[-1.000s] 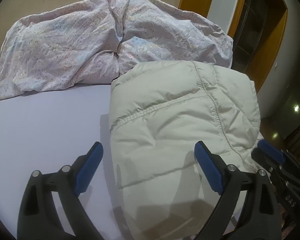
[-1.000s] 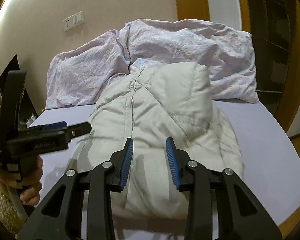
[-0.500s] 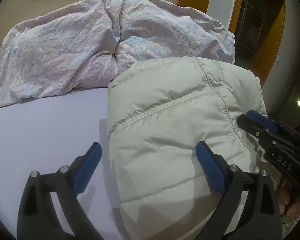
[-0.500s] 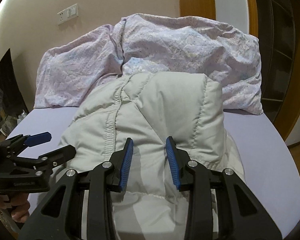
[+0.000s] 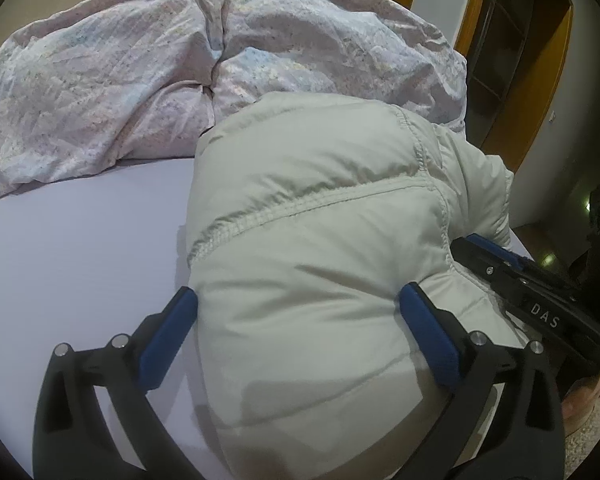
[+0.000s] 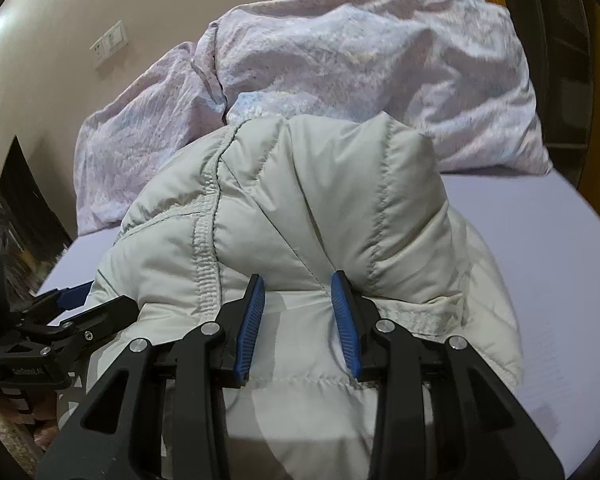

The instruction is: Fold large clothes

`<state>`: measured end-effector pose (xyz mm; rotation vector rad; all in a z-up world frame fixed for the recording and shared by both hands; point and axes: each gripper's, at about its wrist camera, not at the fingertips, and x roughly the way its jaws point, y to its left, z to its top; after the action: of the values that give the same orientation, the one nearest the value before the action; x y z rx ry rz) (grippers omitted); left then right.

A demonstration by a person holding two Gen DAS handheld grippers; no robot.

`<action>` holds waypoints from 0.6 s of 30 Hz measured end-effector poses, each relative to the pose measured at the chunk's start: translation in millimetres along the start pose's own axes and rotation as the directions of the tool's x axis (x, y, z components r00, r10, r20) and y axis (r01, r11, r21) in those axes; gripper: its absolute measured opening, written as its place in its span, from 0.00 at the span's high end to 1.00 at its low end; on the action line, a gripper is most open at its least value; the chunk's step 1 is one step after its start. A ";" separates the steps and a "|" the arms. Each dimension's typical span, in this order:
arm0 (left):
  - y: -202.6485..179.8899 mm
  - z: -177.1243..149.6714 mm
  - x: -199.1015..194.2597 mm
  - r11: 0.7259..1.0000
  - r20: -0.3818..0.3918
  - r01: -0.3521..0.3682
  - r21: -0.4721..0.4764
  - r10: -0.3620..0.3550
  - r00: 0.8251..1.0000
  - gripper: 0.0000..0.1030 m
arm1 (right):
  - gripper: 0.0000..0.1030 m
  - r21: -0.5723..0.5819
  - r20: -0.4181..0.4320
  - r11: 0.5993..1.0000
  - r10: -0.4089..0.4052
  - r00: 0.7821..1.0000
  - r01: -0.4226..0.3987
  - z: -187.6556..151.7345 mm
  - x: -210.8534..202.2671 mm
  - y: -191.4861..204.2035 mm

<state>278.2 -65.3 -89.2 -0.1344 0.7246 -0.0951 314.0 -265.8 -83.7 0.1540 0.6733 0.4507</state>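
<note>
The pale grey-green puffer jacket (image 5: 320,248) lies folded in a thick bundle on the lilac bed sheet (image 5: 80,248), near the bed's near edge. Its far end touches the crumpled floral duvet (image 5: 140,60), which is heaped along the head of the bed.

Left claw (image 5: 298,322): jaws spread wide, having just been opening. The near left portion of the jacket sits between them. The inner blue pad (image 5: 168,336) stands at the jacket's left edge over bare sheet; the other pad (image 5: 428,336) lies against the jacket's top fabric. No pinch on the cloth is visible.

Right claw (image 6: 298,314): jaws partly open with a narrow gap. Both blue pads (image 6: 252,320) rest against the jacket's near fold, where a stitched seam runs down between them. The fabric bulges in the gap, but whether the pads press on it cannot be determined.

In the left wrist view, the right claw appears at the jacket's right edge. In the right wrist view, the left claw appears at its left edge, with part of a hand (image 6: 24,408) beneath it.

A wall socket plate (image 6: 110,42) is mounted above the duvet.
</note>
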 end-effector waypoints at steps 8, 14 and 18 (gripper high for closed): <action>-5.3 -3.7 11.0 1.000 -0.008 -0.018 0.016 0.018 1.000 0.02 | 0.65 0.023 -0.012 0.999 0.030 0.999 -0.029 -8.5 12.1 -10.5; -11.5 -8.2 19.3 0.997 0.002 -0.051 0.050 0.051 0.999 0.02 | 0.66 0.034 -0.007 0.999 0.034 0.999 -0.033 -14.0 17.8 -16.2; -13.4 -9.3 22.7 0.995 0.002 -0.070 0.071 0.070 0.998 0.02 | 0.66 0.030 -0.018 0.999 0.013 1.000 -0.013 -13.4 19.7 -14.9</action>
<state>288.4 -82.4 -108.8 -0.0416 0.7251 -0.0540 324.3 -270.3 -109.4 0.1828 0.6977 0.4550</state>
